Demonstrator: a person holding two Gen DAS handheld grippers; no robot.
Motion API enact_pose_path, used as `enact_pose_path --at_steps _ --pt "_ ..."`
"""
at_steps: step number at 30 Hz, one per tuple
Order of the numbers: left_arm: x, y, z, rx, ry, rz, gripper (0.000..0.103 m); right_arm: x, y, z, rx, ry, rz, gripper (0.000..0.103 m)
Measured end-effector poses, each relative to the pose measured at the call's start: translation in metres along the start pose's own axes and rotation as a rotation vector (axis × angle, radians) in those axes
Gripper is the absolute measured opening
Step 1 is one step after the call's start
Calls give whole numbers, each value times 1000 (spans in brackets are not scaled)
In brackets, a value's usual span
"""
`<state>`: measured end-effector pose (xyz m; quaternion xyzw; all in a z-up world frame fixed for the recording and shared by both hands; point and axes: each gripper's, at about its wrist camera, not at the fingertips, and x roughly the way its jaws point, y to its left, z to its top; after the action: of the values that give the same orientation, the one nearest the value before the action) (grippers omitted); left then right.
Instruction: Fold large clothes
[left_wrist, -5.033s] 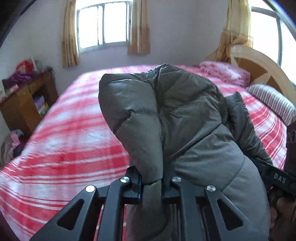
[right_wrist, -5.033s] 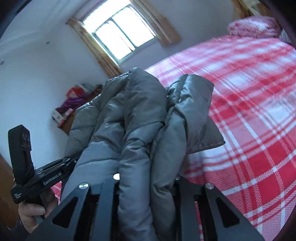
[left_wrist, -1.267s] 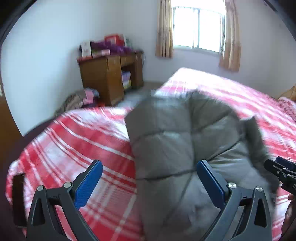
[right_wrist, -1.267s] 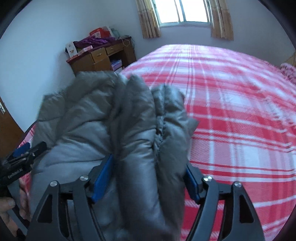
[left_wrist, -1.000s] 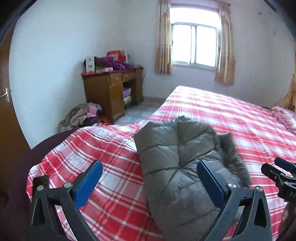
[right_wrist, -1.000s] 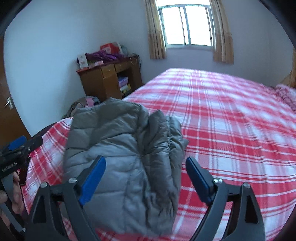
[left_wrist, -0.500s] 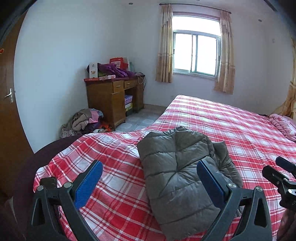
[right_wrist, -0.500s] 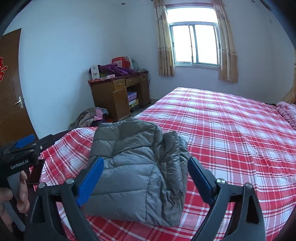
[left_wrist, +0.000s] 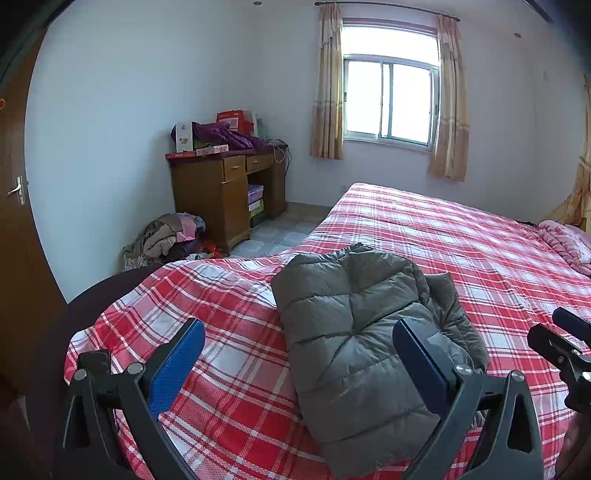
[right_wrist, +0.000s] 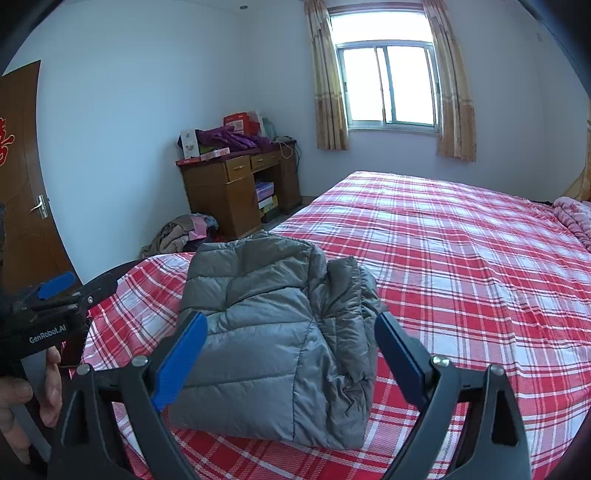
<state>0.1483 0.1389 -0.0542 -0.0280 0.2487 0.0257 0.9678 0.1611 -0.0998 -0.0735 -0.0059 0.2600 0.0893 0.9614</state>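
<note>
The grey padded jacket (left_wrist: 354, 332) is seen folded on the near left corner of the bed (left_wrist: 461, 236), its long axis running from near to far. Both the left claw (left_wrist: 299, 363) and the right claw (right_wrist: 291, 358) are held wide apart, empty, just in front of it. Only the right view shows the bunched sleeve edge (right_wrist: 351, 332) clearly.

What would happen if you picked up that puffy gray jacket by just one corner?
The gray jacket would probably flop open, since it is soft quilted fabric folded in loose layers. It looks puffy, so likely light for its bulk. Its smooth shell may slip between open fingers.
</note>
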Motion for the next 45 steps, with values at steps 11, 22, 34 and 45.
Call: enact_pose_path --at_steps 11,22,34,45 --pt "2 -1 -1 4 1 0 102 -1 0 0 3 -2 0 94" --pt "2 0 -1 3 1 0 102 -1 0 1 2 -3 1 94" --pt "6 -1 -3 8 10 -2 102 -1 1 2 1 -5 2 94" --pt "6 -5 -4 12 14 -19 102 -2 -1 1 5 -7 4 94"
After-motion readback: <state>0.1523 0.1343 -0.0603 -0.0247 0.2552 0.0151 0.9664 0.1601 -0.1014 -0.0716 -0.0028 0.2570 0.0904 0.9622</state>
